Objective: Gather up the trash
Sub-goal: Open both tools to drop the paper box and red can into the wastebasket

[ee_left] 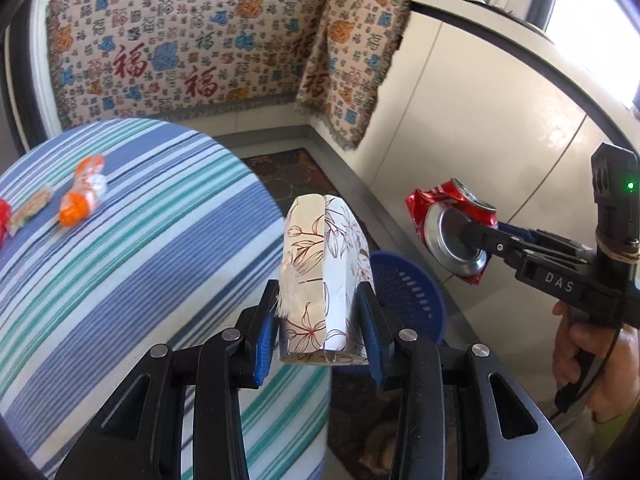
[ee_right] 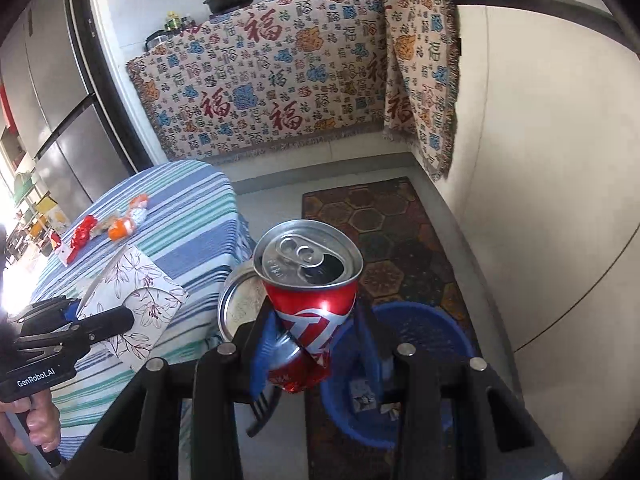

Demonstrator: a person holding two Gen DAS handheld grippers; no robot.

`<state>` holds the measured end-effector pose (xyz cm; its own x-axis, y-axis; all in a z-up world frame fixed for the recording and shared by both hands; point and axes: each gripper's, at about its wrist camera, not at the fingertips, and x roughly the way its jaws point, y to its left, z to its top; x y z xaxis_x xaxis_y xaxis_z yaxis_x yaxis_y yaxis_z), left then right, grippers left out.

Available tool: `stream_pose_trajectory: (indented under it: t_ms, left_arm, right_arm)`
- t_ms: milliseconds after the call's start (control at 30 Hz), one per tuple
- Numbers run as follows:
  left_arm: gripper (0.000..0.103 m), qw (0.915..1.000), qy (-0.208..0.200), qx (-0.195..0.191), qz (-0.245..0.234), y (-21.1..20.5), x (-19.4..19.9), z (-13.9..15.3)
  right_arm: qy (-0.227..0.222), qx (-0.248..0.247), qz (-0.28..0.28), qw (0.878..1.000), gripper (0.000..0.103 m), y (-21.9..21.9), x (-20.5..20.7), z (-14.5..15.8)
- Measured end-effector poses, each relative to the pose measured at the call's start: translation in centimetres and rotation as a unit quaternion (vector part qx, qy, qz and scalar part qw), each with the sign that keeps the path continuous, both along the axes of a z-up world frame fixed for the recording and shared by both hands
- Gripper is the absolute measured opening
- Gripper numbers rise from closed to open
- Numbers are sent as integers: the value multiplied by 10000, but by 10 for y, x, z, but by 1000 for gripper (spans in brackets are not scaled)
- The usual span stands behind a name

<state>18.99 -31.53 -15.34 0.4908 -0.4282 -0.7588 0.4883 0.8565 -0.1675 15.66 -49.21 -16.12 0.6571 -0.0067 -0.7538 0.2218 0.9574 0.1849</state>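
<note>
Holding floral carton (ee_left: 320,280) clamped in my left gripper (ee_left: 320,328), crushed can (ee_right: 308,304) pinched in right gripper (ee_right: 316,344). Blue basket (ee_right: 432,332) sits below on floor: center over it before releasing. Wrappers (ee_left: 82,192) remain on table (ee_left: 160,240).

wrappers (ee_left: 82,194) on table (ee_left: 160,240) | basket (ee_right: 420,360) on floor right of table

open blue basket (ee_right: 424,344) below, striped table (ee_right: 188,216) edge close beside
</note>
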Motion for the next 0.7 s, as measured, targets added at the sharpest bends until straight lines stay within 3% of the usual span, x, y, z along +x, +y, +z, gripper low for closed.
stream_pose_trajectory:
  t_ms: [267,400,700]
  left_arm:
    - [38,9976,407,-48,-565,-83,6,-32]
    - [38,9962,531,40,-687,-114,14,-54]
    - [39,9936,699,281,-837,-148,31,-87]
  right_arm:
    - [653,46,-488,9967,39,-70,-7,-50]
    - [708,67,-596,9957,39,-88,-11,-60]
    - [993,409,-802,9910,39,-124,-9,-89]
